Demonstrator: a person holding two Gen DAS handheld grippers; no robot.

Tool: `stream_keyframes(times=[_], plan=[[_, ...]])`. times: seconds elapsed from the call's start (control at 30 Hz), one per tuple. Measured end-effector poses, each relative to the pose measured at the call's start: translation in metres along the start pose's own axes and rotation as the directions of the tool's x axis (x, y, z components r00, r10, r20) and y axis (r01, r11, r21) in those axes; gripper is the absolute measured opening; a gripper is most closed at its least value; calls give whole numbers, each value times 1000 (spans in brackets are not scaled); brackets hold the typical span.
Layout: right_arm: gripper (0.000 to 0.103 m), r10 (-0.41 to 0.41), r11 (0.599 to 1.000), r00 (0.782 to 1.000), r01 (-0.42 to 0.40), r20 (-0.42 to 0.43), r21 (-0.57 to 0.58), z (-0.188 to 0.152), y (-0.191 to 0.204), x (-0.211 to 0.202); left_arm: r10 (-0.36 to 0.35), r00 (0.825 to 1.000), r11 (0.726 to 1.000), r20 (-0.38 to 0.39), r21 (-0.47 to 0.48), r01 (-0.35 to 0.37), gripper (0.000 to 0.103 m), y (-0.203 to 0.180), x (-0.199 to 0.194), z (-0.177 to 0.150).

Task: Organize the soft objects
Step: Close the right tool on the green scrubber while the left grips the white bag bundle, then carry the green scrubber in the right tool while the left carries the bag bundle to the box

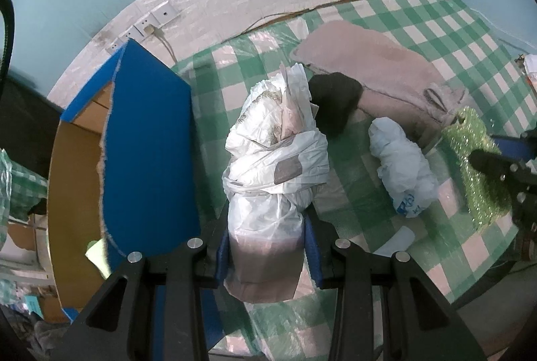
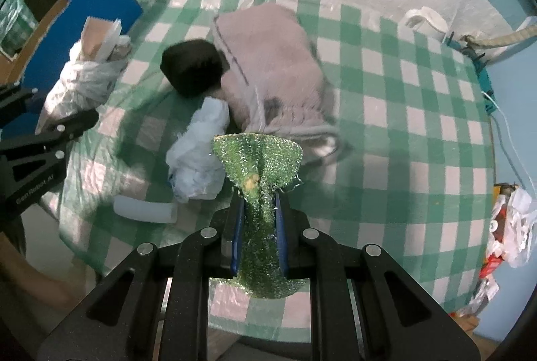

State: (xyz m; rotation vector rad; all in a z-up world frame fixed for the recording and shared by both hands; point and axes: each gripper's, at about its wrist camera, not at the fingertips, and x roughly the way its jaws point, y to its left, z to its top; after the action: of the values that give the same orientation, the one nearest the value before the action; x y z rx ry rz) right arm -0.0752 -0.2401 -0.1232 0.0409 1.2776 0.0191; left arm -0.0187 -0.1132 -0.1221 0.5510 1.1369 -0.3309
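Two soft, light things are pinched now: the left gripper (image 1: 266,247) squeezes the crinkly white bag bundle (image 1: 275,159) by its fat bottom near the table's left edge beside the blue box (image 1: 144,139), and the right gripper (image 2: 258,226) pinches the floppy green sparkly cloth (image 2: 260,166) mid-fold, above the table's front edge.

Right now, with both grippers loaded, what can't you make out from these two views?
- Cardboard box interior: left wrist view, hidden by its blue flap.
- White bag bundle contents: wrapped plastic, left gripper shut on it.
- Green glitter cloth lower end: right wrist view, behind the right gripper.
- Grey towel: motion-blurred.
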Motion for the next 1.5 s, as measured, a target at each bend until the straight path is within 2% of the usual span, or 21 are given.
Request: stream_keyframes(times=[0.23, 0.6, 1.07, 1.5], plan=[[15, 9, 1000, 999, -8, 46, -7, 9, -10, -31, 18, 999, 1000, 46, -9, -18, 38, 9, -20, -2], [15, 28, 998, 995, -23, 95, -56, 26, 14, -57, 37, 995, 998, 97, -57, -32, 38, 40, -46, -6], [15, 60, 990, 991, -43, 120, -137, 59, 66, -70, 71, 990, 987, 122, -155, -52, 38, 100, -57, -24], [15, 100, 972, 988, -71, 119, -226, 93, 133, -72, 85, 991, 962, 103, -268, -55, 38, 163, -49, -47]])
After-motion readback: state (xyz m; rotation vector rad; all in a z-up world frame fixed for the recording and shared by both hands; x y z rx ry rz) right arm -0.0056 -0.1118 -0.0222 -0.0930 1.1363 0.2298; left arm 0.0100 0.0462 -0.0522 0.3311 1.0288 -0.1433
